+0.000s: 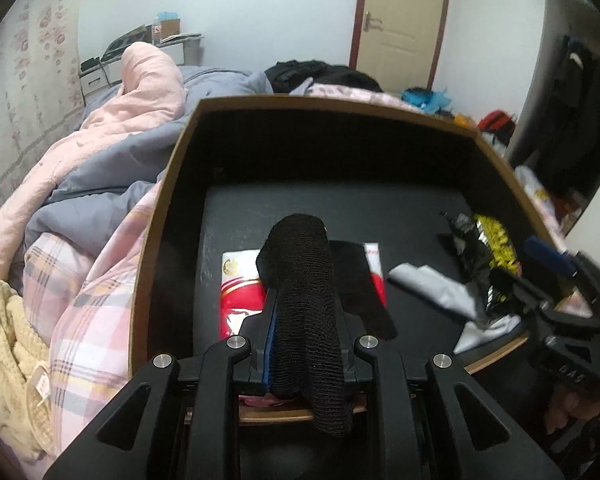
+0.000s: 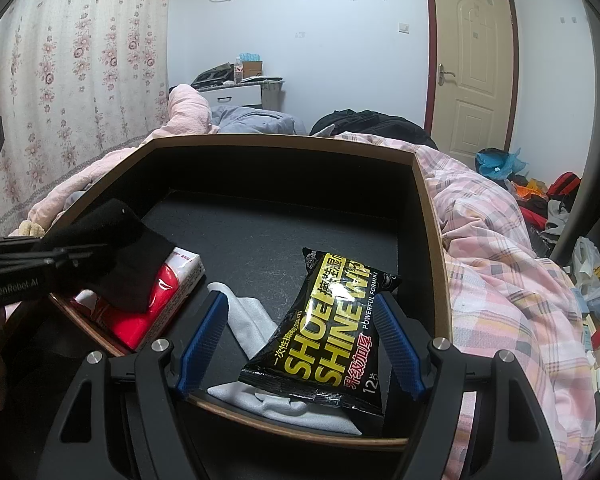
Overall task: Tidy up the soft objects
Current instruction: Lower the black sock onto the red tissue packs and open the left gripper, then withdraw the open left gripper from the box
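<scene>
Bed (image 2: 500,248): it is big, with a pink check blanket and a grey and pink quilt bunched up on the far left.
Box (image 2: 428,208): it is a black box with brown edges and it sits on the bed, open at the top.
Left gripper (image 1: 300,320): its fingers are squeezed narrow on a black sock, at the near left of the box.
Right gripper (image 2: 300,340): its fingers are spread wide, one on each side of the wipes pack, at the near right of the box. They hold nothing.
Wipes pack (image 2: 332,328): it is black with yellow words and lies in the near right part of the box, on top of the grey cloth.
Black sock (image 1: 308,304): it hangs from the left fingers over the red pack.
Grey cloth (image 2: 248,320): it lies flat on the box floor, partly under the wipes pack.
Red pack (image 2: 156,300): it is red and white and lies in the near left of the box.
</scene>
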Available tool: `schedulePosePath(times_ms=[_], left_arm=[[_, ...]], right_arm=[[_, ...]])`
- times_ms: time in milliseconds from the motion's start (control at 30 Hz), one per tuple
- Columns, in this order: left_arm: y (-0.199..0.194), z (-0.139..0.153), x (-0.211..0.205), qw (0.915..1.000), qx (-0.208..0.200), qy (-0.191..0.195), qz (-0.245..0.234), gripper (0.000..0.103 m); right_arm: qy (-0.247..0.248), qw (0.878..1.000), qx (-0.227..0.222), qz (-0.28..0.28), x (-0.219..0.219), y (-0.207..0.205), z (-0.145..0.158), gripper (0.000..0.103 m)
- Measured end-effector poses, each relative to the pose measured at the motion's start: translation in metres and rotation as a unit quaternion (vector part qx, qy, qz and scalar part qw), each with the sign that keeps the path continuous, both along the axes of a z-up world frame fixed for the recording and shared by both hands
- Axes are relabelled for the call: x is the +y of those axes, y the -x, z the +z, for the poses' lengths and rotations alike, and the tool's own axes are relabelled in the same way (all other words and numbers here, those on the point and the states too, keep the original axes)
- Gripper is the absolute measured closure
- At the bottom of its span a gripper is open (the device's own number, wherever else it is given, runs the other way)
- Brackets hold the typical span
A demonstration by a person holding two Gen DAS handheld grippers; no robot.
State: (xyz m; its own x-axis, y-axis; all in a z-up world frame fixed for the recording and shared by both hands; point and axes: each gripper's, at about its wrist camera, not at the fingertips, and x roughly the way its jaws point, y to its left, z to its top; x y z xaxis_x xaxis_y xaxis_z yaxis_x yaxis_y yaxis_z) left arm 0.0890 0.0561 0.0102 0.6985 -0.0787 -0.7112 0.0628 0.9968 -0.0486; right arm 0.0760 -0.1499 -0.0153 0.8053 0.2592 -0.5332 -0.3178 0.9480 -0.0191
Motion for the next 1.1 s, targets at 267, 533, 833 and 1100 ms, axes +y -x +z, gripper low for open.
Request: schedulePosePath(times_ms=[267, 533, 833, 1100], left_arm=[[0.014, 0.011, 0.010, 0.9984, -0.037, 0.044, 0.000, 0.041], [0.048, 0.038, 0.030, 0.9888, -0.130, 0.057, 0.047, 0.021], [0.055, 0.035, 0.048, 0.9860, -0.121, 0.083, 0.079, 0.010], [0.037, 0.013, 0.039, 0.9928, -0.067, 0.063, 0.077, 0.000]], right_arm=[[0.002, 1.000, 0.000, 0.001, 0.001, 0.000, -0.001, 0.029], [0.000, 1.000, 0.001, 0.002, 0.001, -0.001, -0.001, 0.029], [0.001, 1.000, 0.000, 0.002, 0.002, -0.001, -0.001, 0.029], [0.004, 1.000, 0.000, 0.004, 0.001, -0.001, -0.001, 0.026]])
